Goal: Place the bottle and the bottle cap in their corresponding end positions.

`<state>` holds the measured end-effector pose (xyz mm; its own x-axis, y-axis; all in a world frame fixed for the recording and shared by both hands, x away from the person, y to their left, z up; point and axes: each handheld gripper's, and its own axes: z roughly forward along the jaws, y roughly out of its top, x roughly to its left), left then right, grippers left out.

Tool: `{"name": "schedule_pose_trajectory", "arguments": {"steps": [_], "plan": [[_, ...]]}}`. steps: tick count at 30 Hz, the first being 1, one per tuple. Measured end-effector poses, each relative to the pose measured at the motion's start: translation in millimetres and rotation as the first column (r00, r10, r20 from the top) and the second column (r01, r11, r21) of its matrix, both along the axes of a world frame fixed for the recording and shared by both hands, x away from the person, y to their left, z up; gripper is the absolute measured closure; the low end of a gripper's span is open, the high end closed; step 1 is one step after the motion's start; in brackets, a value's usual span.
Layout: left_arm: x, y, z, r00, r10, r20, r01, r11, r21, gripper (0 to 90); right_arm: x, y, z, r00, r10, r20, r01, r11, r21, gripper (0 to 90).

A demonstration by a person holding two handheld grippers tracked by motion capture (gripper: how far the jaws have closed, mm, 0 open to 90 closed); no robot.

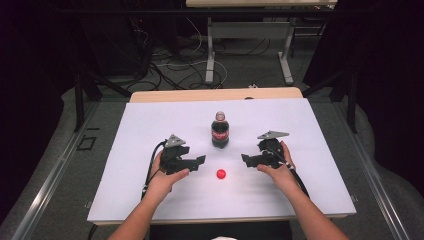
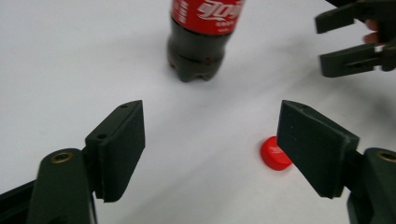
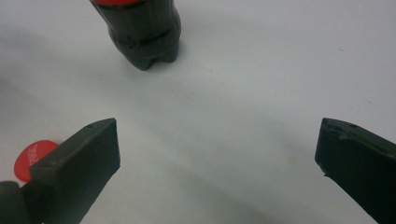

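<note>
A dark cola bottle [image 1: 220, 131] with a red label stands upright and capless at the middle of the white table [image 1: 150, 120]. Its red cap [image 1: 220, 174] lies flat on the table in front of it, between my two grippers. My left gripper [image 1: 200, 161] rests left of the cap, open and empty; in the left gripper view the bottle [image 2: 201, 42] is ahead and the cap [image 2: 273, 154] lies beside the right jaw. My right gripper [image 1: 246, 159] sits right of the cap, open and empty. In the right gripper view the bottle [image 3: 142, 35] stands ahead left, the cap [image 3: 32, 158] behind the left jaw.
The right gripper [image 2: 345, 39] shows at the top right of the left gripper view. Beyond the table's far edge, cables [image 1: 170, 65] lie on the floor under another table's legs [image 1: 210, 55]. Black frame posts [image 1: 79, 102] stand at both sides.
</note>
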<state>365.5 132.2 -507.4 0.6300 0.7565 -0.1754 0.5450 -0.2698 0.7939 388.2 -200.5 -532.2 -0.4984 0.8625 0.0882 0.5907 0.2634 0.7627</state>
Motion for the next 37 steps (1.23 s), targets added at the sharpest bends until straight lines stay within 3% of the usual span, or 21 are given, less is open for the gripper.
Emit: {"name": "schedule_pose_trajectory", "arguments": {"steps": [6, 9, 11, 13, 19, 20, 21, 22, 23, 25, 31, 37], "plan": [[-0.5, 24.7, -4.3, 0.9990, 0.042, -0.011, -0.042, 0.9988, 0.023, 20.2, -16.0, -11.9, 0.2, 1.0000, 0.002, 0.001, -0.002, 1.000, -0.007, 0.0], [-1.4, 36.4, -8.5, 0.9965, 0.084, -0.001, -0.084, 0.9964, 0.011, 15.5, -22.9, -16.5, -0.5, 1.0000, 0.000, 0.010, 0.000, 1.000, -0.009, 0.0], [-2.1, 48.5, -11.1, 0.9944, 0.102, -0.026, -0.102, 0.9948, 0.006, 10.3, -26.8, -19.6, -0.7, 1.0000, 0.000, 0.005, 0.000, 1.000, -0.012, 0.0], [-2.4, 52.6, -12.2, 0.9941, 0.105, -0.027, -0.104, 0.9945, 0.006, 5.1, -28.8, -23.2, -1.4, 0.9999, 0.004, 0.013, -0.004, 1.000, -0.013, 0.0], [-5.1, 71.7, -18.6, 0.9866, 0.160, -0.033, -0.161, 0.9868, -0.022, 0.6, -31.6, -36.0, -8.6, 0.9995, -0.022, 0.021, 0.022, 1.000, 0.004, 0.0], [-4.3, 76.5, -22.3, 0.9820, 0.187, -0.024, -0.188, 0.9818, -0.026, 0.6, -32.1, -37.9, -10.3, 0.9995, -0.024, 0.020, 0.024, 1.000, 0.008, 0.0], [-3.5, 80.9, -23.1, 0.9807, 0.193, -0.031, -0.193, 0.9811, -0.006, 0.6, -32.3, -39.9, -12.1, 0.9995, -0.023, 0.023, 0.023, 1.000, 0.008, 0.0], [-3.5, 80.9, -23.1, 0.9807, 0.193, -0.031, -0.193, 0.9811, -0.006, 0.6, -32.7, -41.6, -13.5, 0.9992, -0.031, 0.025, 0.031, 0.999, 0.007, 0.0], [-2.9, 81.7, -26.2, 0.9741, 0.224, -0.028, -0.225, 0.9737, -0.034, 0.6, -33.4, -43.9, -14.7, 0.9987, -0.042, 0.030, 0.042, 0.999, 0.003, 0.0], [-2.1, 88.7, -29.8, 0.9706, 0.239, -0.032, -0.240, 0.9693, -0.053, 0.6, -34.1, -47.1, -17.4, 0.9983, -0.049, 0.030, 0.049, 0.999, 0.016, 0.0], [-1.9, 94.3, -36.8, 0.9653, 0.260, -0.026, -0.261, 0.9653, -0.020, 0.6, -34.3, -51.0, -22.6, 0.9973, -0.071, 0.015, 0.071, 0.997, 0.019, 0.0], [-0.8, 96.3, -40.5, 0.9654, 0.259, -0.034, -0.259, 0.9659, -0.007, 0.7, -34.6, -49.4, -25.0, 0.9976, -0.068, 0.006, 0.068, 0.998, 0.009, 0.0]]}}
